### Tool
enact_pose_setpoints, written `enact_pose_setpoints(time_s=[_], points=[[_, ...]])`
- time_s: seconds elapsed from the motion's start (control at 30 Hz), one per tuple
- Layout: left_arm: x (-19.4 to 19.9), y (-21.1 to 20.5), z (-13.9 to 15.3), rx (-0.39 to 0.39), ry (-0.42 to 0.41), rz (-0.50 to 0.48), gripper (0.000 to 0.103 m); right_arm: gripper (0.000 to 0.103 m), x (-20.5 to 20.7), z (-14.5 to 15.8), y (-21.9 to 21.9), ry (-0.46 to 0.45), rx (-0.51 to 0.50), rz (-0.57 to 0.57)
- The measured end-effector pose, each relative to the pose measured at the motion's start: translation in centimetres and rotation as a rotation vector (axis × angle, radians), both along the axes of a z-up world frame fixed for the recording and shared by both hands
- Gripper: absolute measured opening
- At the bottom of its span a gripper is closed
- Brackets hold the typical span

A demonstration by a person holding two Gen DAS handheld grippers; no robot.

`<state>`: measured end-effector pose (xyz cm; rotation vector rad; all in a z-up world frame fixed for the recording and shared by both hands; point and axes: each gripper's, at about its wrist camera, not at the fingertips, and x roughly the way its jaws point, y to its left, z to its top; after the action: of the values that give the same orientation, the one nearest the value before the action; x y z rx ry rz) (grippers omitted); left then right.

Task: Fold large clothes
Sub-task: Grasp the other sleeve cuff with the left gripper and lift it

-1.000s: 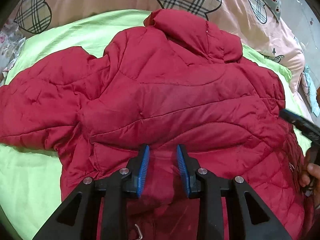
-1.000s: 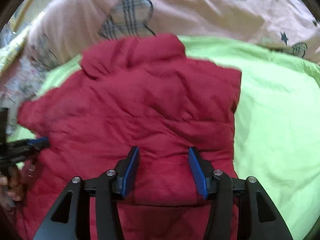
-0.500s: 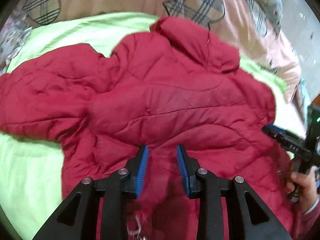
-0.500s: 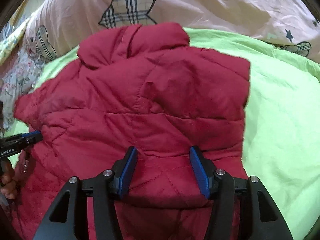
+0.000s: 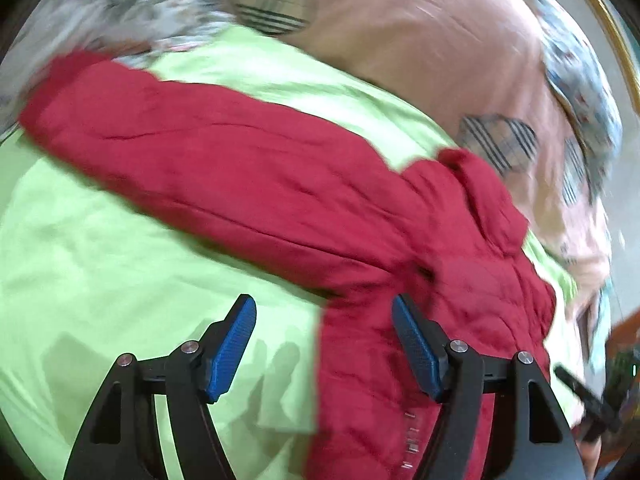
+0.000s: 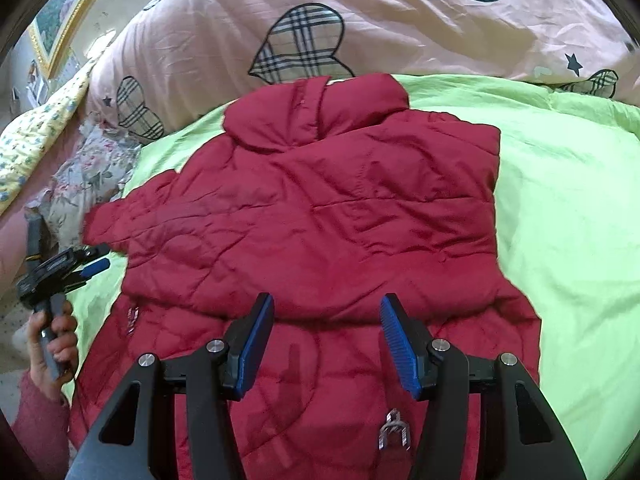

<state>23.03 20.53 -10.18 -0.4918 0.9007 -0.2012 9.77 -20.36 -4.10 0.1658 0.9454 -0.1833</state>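
Observation:
A red quilted jacket (image 6: 320, 216) lies back-up on a lime green sheet (image 6: 560, 208), collar toward the pillows, its right side folded in. In the blurred left wrist view the jacket (image 5: 420, 280) shows with one long sleeve (image 5: 192, 160) stretched out to the left. My left gripper (image 5: 324, 344) is open and empty over the jacket's left edge; it also shows in the right wrist view (image 6: 94, 264). My right gripper (image 6: 326, 340) is open and empty above the jacket's lower back.
A pink duvet with plaid hearts (image 6: 360, 32) is bunched along the far side. A floral cloth (image 6: 88, 176) and a yellow flowered cloth (image 6: 36, 132) lie at far left. A metal zip pull (image 6: 394, 434) rests on the jacket's hem.
My left gripper swung left off the jacket's middle to its left edge and opened wider. My right gripper stayed open and drew back slightly.

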Motion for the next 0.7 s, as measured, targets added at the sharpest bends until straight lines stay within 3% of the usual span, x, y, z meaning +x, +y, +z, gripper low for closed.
enact_pose_setpoints(time_s=[0.37, 0.57, 0.6, 0.67, 0.7], points=[[1.7, 15.5, -3.1, -0.093, 0.074, 0.369, 0.071, 0.058, -2.0, 1.5, 2.6, -0.030, 0.023, 0.048], [3.6, 20.9, -2.6, -0.113, 0.028, 0.447, 0.070, 0.058, -2.8, 1.7, 2.9, -0.038, 0.022, 0.047], [4.0, 21.6, -2.6, -0.114, 0.026, 0.454, 0.069, 0.058, -2.9, 1.6, 2.9, -0.035, 0.024, 0.047], [4.3, 22.1, -2.6, -0.114, 0.029, 0.460, 0.054, 0.058, -2.9, 1.6, 2.9, -0.031, 0.024, 0.045], [4.5, 21.5, -2.7, -0.107, 0.031, 0.451, 0.035, 0.058, -3.0, 1.6, 3.0, -0.033, 0.021, 0.044]])
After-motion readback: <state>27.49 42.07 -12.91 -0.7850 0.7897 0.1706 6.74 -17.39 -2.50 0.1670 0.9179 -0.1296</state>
